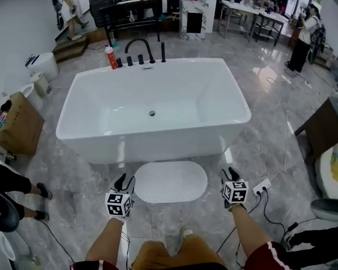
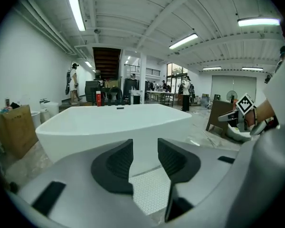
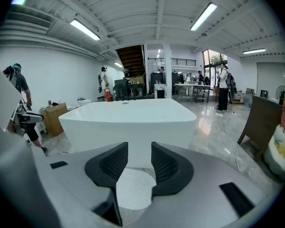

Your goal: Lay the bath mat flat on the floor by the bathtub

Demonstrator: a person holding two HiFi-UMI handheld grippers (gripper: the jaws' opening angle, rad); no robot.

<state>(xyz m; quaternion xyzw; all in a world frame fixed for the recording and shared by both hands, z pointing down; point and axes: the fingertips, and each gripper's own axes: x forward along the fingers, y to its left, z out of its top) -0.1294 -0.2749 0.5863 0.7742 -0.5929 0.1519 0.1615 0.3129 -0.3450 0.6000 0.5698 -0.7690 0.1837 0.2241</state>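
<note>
1. Seen from the head view, the person stands facing the long side of the white bathtub (image 1: 158,145). Both bare forearms are stretched forward and down. The left gripper (image 1: 123,180) and right gripper (image 1: 231,176) are held low on either side of the bath mat (image 1: 170,181).
2. The mat, a white, dotted oval, lies spread flat on the grey marble floor (image 1: 270,128), just beside the tub's near wall. Neither gripper touches it.
3. In the left gripper view, the left gripper (image 2: 145,148) has its dark fingers a narrow gap apart with nothing between them. The mat (image 2: 152,189) shows below them, with the tub (image 2: 109,127) beyond.
4. In the right gripper view, the right gripper (image 3: 139,153) also has its fingers narrowly parted and grips nothing. They frame the mat (image 3: 133,189) and the tub wall (image 3: 128,122).
5. The head view looks into the tub basin, where the drain (image 1: 151,113) shows at the bottom. A red bottle (image 1: 111,58) and a black faucet (image 1: 139,46) stand at the far rim.
6. Only the head view shows the power strip (image 1: 261,186) on the floor near the right gripper. Only the left gripper view catches the other gripper's marker cube (image 2: 245,103) at its right edge.
</note>
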